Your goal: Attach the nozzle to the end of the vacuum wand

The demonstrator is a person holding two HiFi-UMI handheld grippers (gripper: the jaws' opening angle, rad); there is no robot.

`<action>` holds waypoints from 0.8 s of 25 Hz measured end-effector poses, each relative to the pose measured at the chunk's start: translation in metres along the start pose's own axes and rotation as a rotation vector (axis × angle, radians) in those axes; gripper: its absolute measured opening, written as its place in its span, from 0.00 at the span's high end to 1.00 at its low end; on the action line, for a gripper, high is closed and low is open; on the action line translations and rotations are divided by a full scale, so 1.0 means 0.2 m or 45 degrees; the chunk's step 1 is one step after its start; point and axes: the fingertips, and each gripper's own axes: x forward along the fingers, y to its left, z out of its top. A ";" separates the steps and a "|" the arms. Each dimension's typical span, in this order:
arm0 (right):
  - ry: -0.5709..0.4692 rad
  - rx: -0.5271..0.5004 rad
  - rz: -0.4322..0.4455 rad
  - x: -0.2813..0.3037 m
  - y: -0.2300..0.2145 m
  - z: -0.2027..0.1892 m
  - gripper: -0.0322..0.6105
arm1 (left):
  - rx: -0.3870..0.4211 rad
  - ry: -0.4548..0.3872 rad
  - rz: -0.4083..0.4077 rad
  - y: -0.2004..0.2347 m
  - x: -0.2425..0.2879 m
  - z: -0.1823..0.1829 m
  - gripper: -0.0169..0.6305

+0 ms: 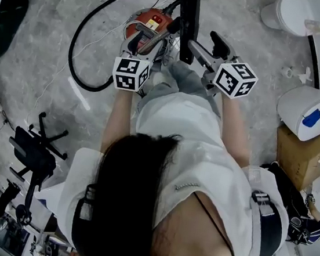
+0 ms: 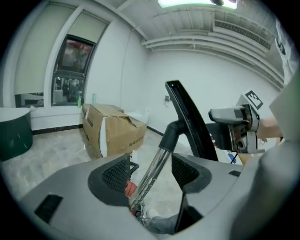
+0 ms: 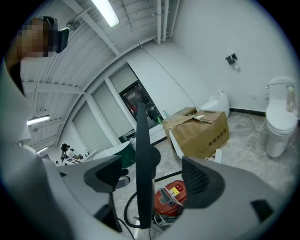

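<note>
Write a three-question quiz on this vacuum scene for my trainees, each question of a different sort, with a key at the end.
1. True or false: the nozzle is white.
2. What passes between the jaws of the left gripper? A: hose. B: metal wand. C: cardboard box.
3. What colour is the vacuum canister?

Key: 1 false, it is black. 2 B. 3 red.
</note>
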 end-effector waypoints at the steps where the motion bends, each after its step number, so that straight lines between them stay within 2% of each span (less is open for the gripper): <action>1: -0.004 -0.015 -0.018 -0.02 0.00 0.01 0.35 | -0.015 -0.023 0.011 -0.02 -0.02 0.04 0.55; 6: -0.051 -0.112 -0.080 -0.08 0.03 0.07 0.35 | 0.003 -0.056 0.059 -0.09 -0.09 0.18 0.56; 10: -0.086 -0.137 -0.108 -0.09 0.05 0.10 0.35 | 0.001 -0.141 0.052 -0.17 -0.15 0.30 0.56; 16: -0.151 -0.264 -0.072 -0.12 0.22 0.23 0.35 | 0.029 -0.265 0.056 -0.26 -0.25 0.51 0.57; 20: -0.181 -0.331 -0.060 -0.12 0.30 0.29 0.35 | 0.045 -0.290 0.026 -0.29 -0.28 0.59 0.62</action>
